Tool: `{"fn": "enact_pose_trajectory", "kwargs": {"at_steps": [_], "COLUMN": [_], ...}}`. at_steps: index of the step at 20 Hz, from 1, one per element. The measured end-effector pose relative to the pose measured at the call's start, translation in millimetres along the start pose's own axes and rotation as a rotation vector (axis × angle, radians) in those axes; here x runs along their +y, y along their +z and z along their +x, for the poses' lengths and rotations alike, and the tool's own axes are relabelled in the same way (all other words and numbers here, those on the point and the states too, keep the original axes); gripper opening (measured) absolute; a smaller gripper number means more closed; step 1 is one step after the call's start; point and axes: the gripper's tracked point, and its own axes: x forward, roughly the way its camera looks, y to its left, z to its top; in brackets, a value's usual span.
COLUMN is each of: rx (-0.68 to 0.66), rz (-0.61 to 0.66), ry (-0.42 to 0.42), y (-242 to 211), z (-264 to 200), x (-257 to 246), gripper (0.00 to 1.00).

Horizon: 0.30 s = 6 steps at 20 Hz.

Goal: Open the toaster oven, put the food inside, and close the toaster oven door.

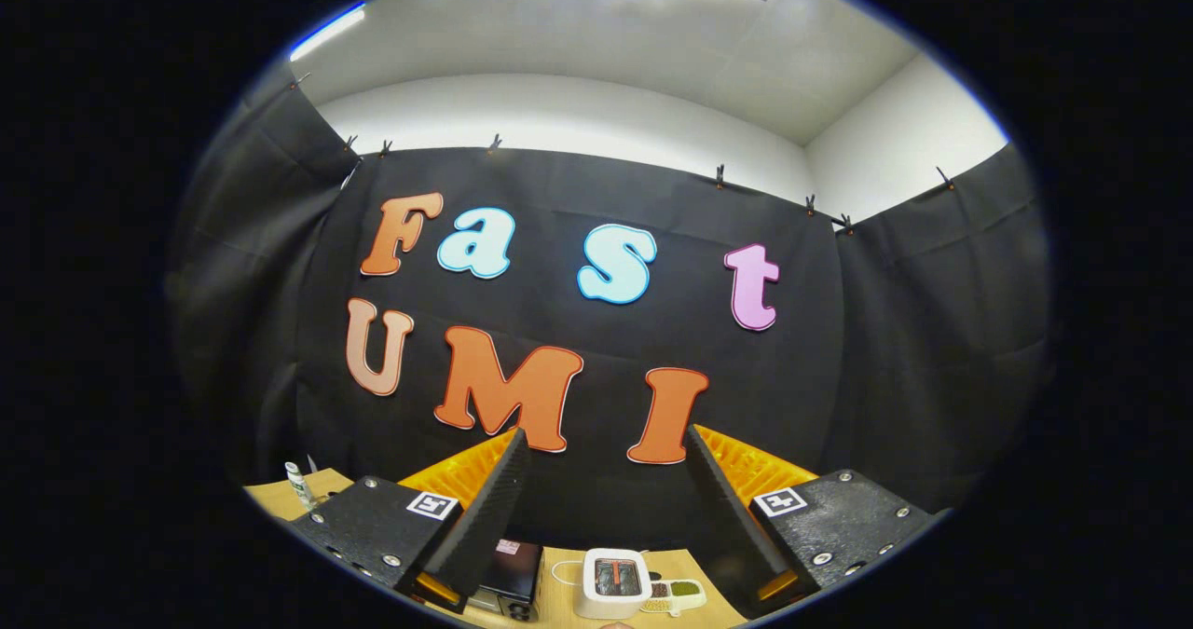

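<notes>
Tongs (606,431): fingers wide apart, gripping nothing; held high and far back, probably to survey the table (567,606).
Oven (511,566): one dark box, likely the oven, just left of the white box (610,584); door state unclear.
Food: one tray (678,592), just right of the white box.
Bottle (299,485): one, far left of it.

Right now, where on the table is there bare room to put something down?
Bare tabletop shows between the dark appliance and the white toaster-like box, and past the small bottle on the far left. Right of the white box it is crowded: a small tray sits beside it. The open gripper holds nothing.
</notes>
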Motion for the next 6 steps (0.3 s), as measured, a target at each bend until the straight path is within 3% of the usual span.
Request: {"fn": "enact_pose_trajectory", "kwargs": {"at_steps": [6], "rx": [0.024], "rz": [0.004], "ry": [0.008], "y": [-14], "z": [2], "x": [5], "gripper": [0.99]}}
